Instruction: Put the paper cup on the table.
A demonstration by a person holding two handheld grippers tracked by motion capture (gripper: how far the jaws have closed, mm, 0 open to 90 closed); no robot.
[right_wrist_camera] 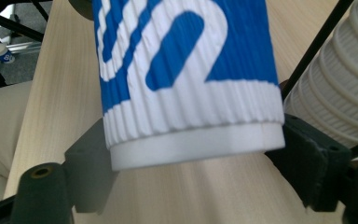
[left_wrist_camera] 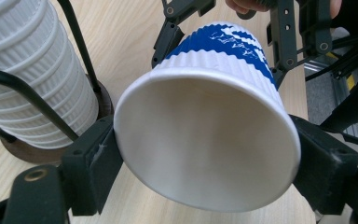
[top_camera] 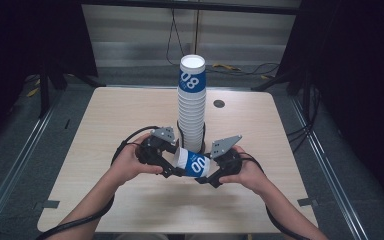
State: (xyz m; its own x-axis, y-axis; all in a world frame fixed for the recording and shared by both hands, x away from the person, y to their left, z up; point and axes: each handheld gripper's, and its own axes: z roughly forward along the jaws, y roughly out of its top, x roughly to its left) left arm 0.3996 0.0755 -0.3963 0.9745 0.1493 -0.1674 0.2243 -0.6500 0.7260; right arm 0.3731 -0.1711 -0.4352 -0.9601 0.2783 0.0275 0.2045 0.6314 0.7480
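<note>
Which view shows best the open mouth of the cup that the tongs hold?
The left gripper view: the held cup turns its rim and white inside to that camera. The right gripper view shows its ribbed side and base; the high view shows it sideways, small.

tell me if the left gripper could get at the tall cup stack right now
Probably not yet. The left gripper is shut on the mouth end of the loose cup, which the right gripper grips at its base. The cup stack stands just behind with nothing between, so it must let go first.
</note>
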